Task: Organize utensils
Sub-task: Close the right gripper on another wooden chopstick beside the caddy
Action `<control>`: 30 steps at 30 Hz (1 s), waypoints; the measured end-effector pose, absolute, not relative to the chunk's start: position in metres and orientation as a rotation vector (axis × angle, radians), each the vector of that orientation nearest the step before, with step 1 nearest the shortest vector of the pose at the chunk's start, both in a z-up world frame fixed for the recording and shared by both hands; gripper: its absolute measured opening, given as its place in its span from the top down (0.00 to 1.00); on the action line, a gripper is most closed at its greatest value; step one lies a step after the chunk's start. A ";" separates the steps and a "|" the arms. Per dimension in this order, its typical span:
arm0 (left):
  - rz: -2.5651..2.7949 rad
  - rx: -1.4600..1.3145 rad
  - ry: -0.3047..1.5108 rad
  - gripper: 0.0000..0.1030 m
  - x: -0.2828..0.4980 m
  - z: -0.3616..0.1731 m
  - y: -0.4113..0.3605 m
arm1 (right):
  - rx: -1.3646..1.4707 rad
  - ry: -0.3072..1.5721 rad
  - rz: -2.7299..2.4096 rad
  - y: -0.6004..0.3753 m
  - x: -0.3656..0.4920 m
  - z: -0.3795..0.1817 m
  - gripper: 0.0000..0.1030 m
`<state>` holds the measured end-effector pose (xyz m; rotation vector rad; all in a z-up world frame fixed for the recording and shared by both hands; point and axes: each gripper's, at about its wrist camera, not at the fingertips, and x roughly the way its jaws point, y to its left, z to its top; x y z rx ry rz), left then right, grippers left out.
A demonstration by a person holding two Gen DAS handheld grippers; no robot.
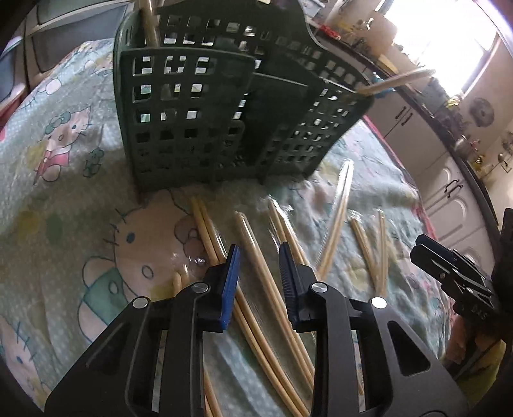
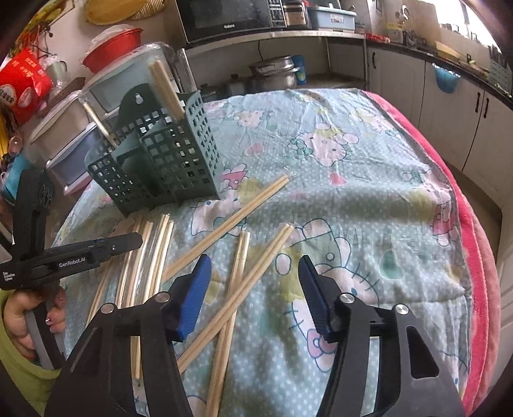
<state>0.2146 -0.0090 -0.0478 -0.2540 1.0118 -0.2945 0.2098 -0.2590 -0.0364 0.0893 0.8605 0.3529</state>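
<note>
A dark green perforated utensil holder stands on the cartoon-print cloth with chopstick pairs sticking out of it. Several wrapped bamboo chopstick pairs lie scattered on the cloth in front of the holder. My left gripper is open and empty, low over a chopstick pair that runs between its blue pads. It also shows at the left of the right wrist view. My right gripper is open and empty above crossed chopsticks; it shows at the right edge of the left wrist view.
The cloth covers a table with a pink blanket edge on the right. Stacked plastic drawers, a microwave, pots and cabinets stand beyond the table.
</note>
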 end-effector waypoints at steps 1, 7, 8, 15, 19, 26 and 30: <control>-0.284 -0.250 1.019 0.81 0.218 -0.049 -0.009 | 0.093 0.869 0.354 -0.259 0.213 -0.037 0.49; -0.261 -0.231 1.045 0.81 0.235 -0.054 -0.010 | 0.136 0.934 0.371 -0.257 0.234 -0.046 0.52; -0.259 -0.227 1.051 0.81 0.238 -0.055 -0.011 | 0.143 0.943 0.372 -0.257 0.238 -0.047 0.52; -0.255 -0.238 1.062 0.81 0.250 -0.058 -0.008 | 0.231 1.013 0.374 -0.264 0.261 -0.061 0.54; -0.256 -0.255 1.061 0.81 0.254 -0.058 -0.002 | 0.284 1.043 0.378 -0.268 0.271 -0.070 0.61; -0.252 -0.255 1.054 0.85 0.258 -0.056 0.012 | 0.327 1.044 0.376 -0.272 0.279 -0.073 0.84; -0.259 -0.262 1.045 0.91 0.255 -0.055 0.004 | 0.351 1.033 0.380 -0.276 0.278 -0.073 0.87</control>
